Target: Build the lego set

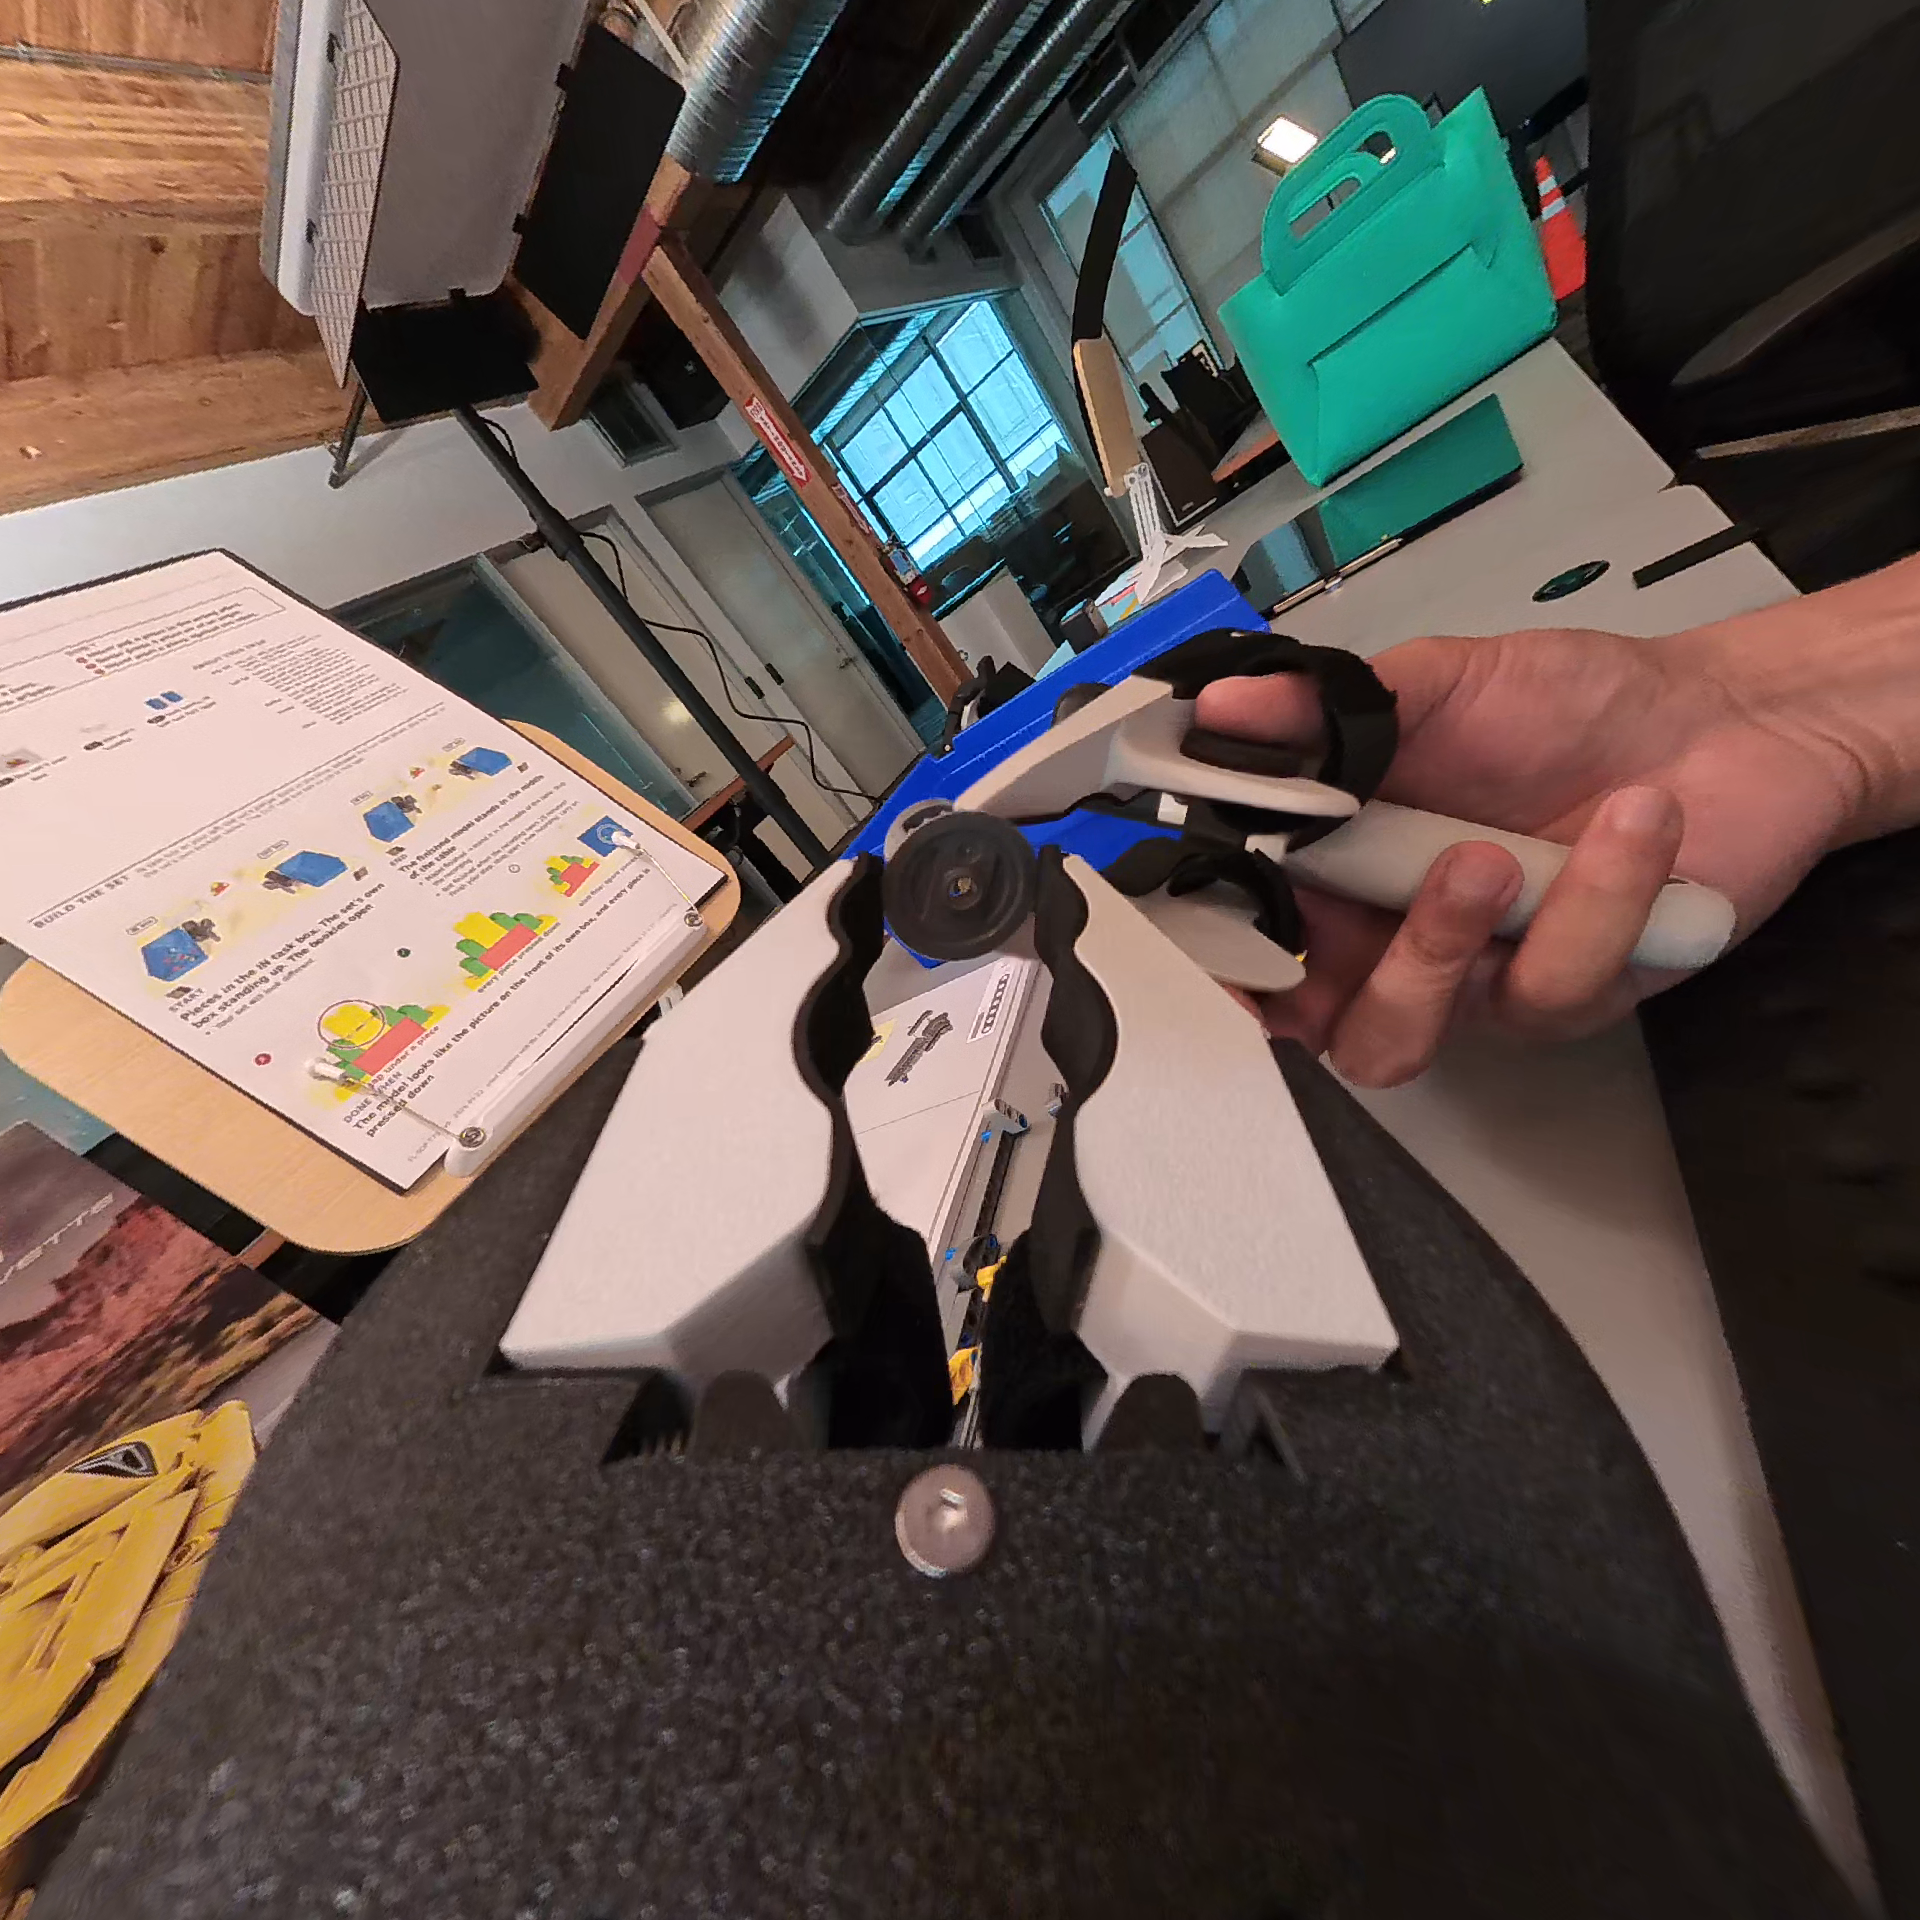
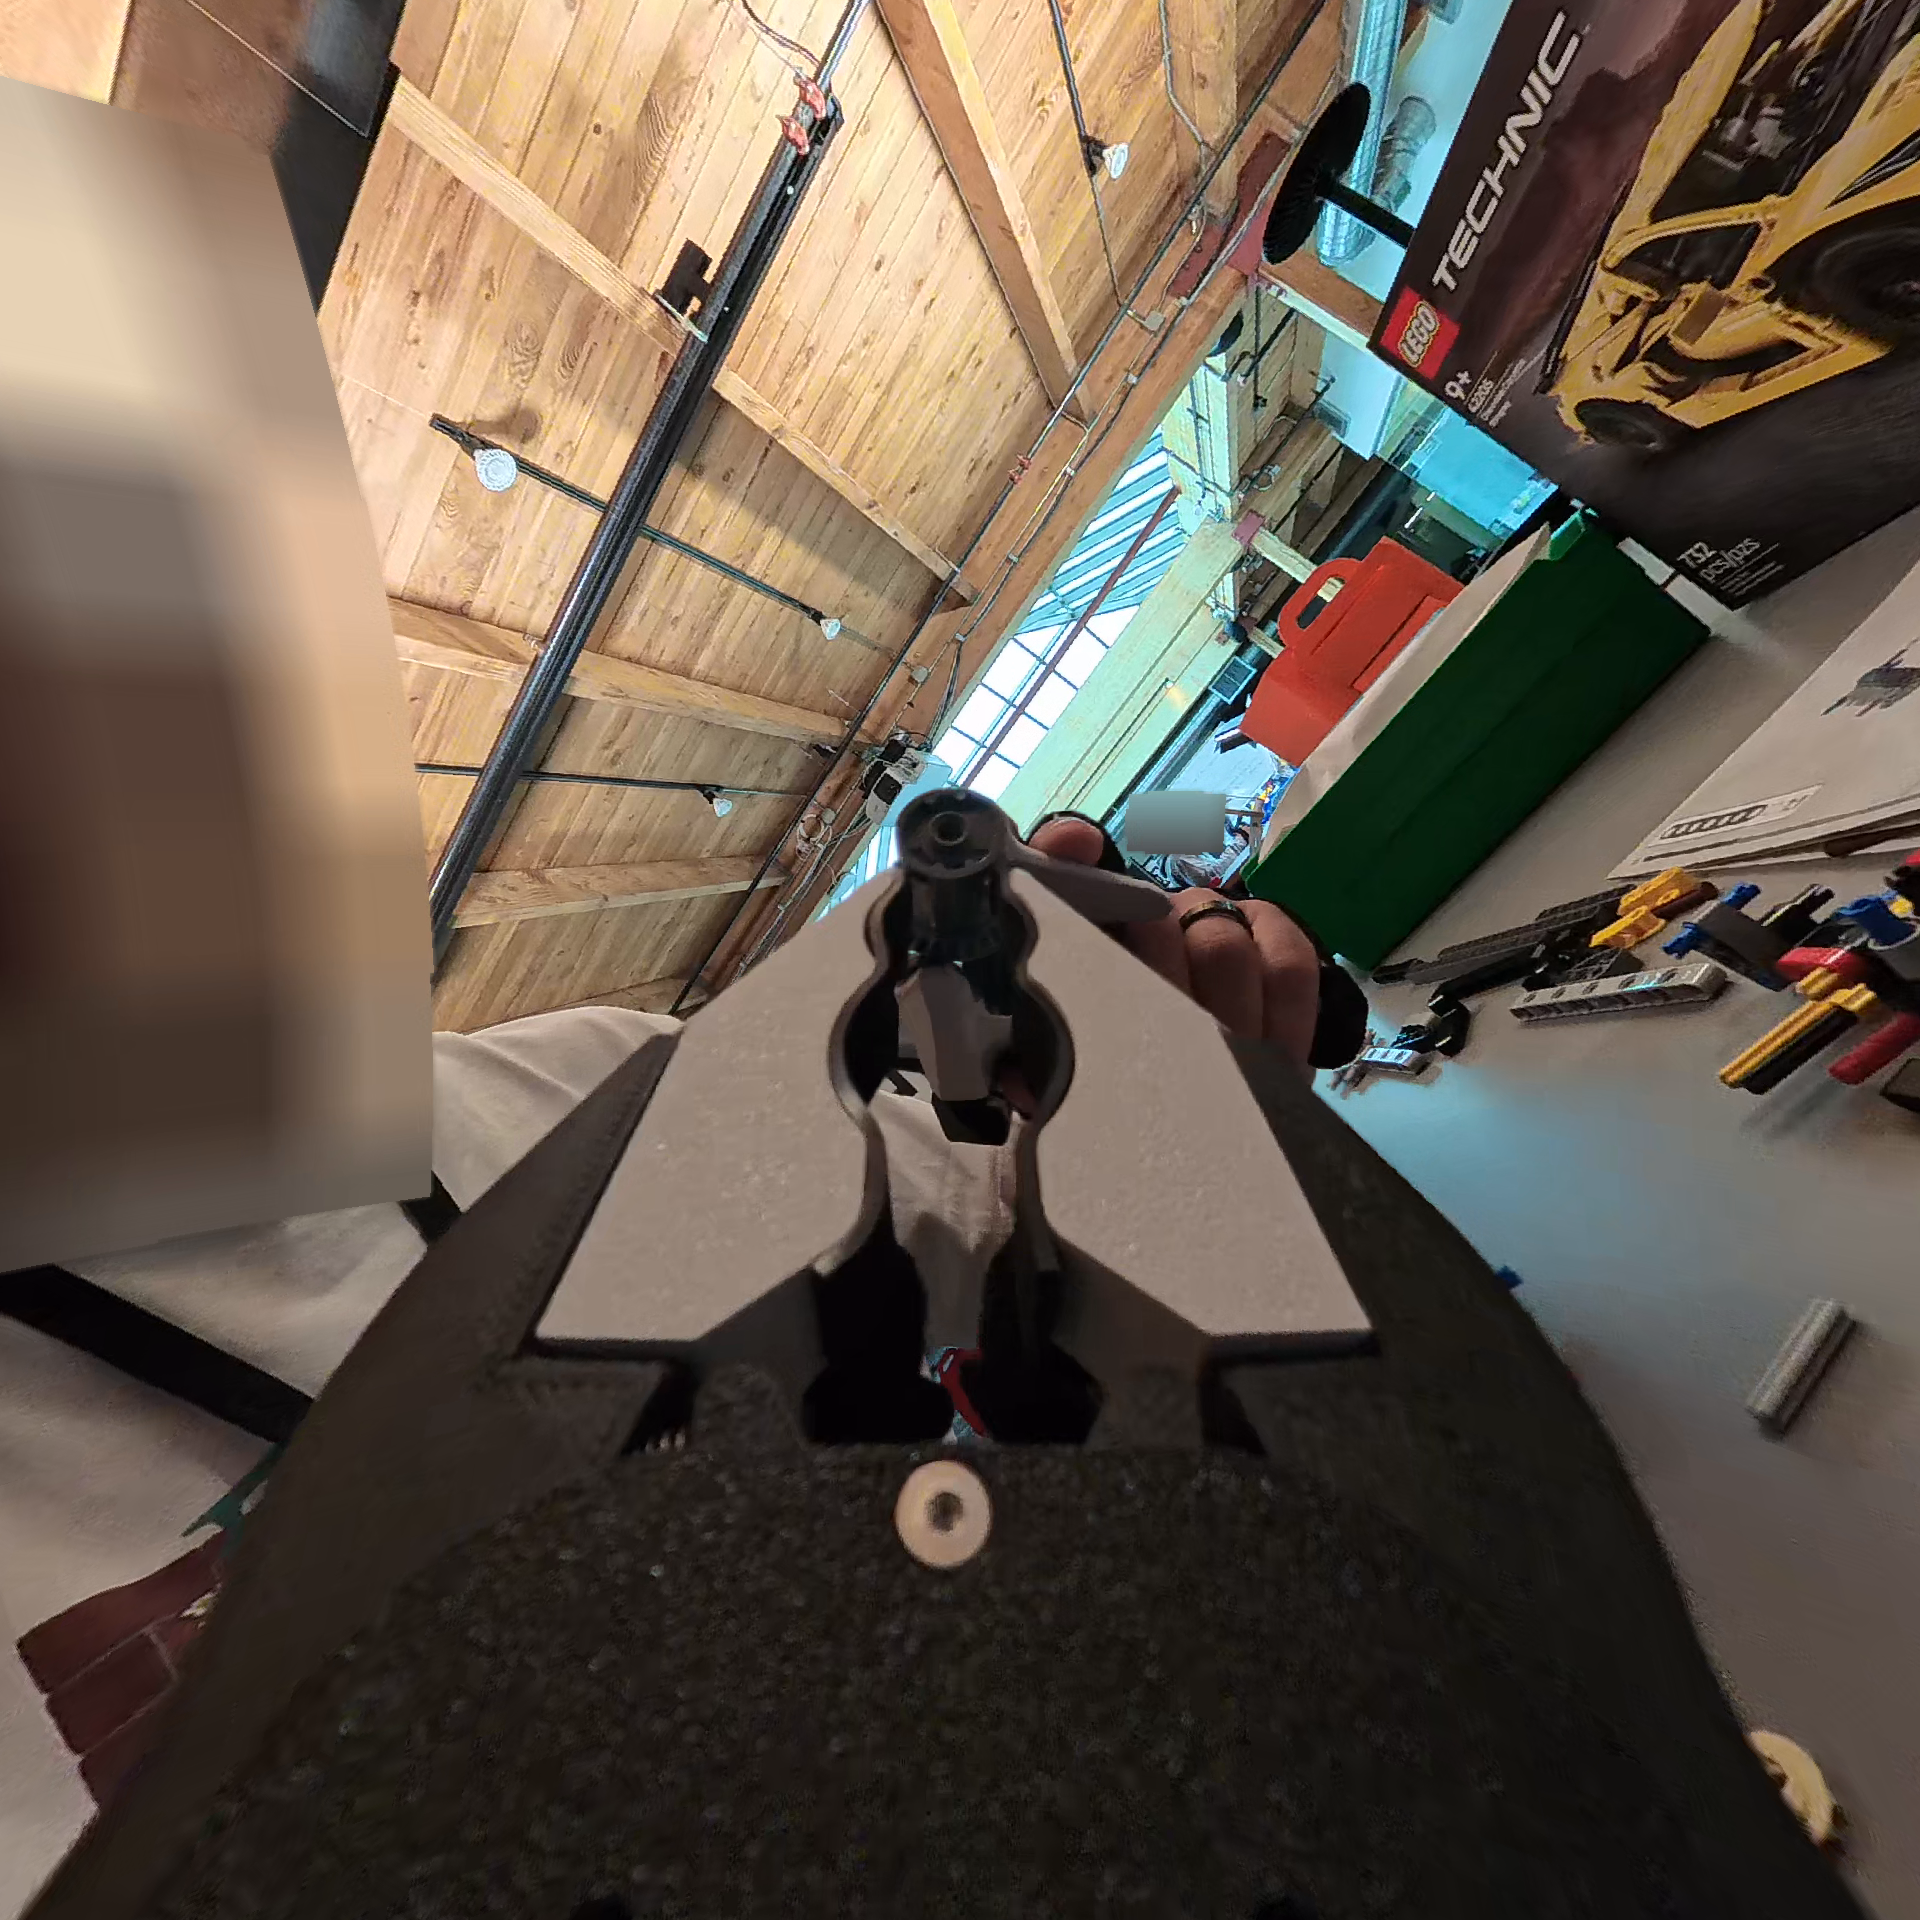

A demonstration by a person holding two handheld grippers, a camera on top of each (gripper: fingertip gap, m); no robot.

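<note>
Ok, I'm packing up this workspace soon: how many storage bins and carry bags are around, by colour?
Blue bin: 1
Green bin: 1
Teal bag: 1
Orange bag: 1
Total: 4

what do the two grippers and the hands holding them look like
Both grippers, left and right, have pale grey wedge-shaped jaws with wavy black rubber lining, set in a coarse black foam-like body with a silver screw. The right one has a grey handle with black finger straps. The left hand wears a dark ring.
</note>
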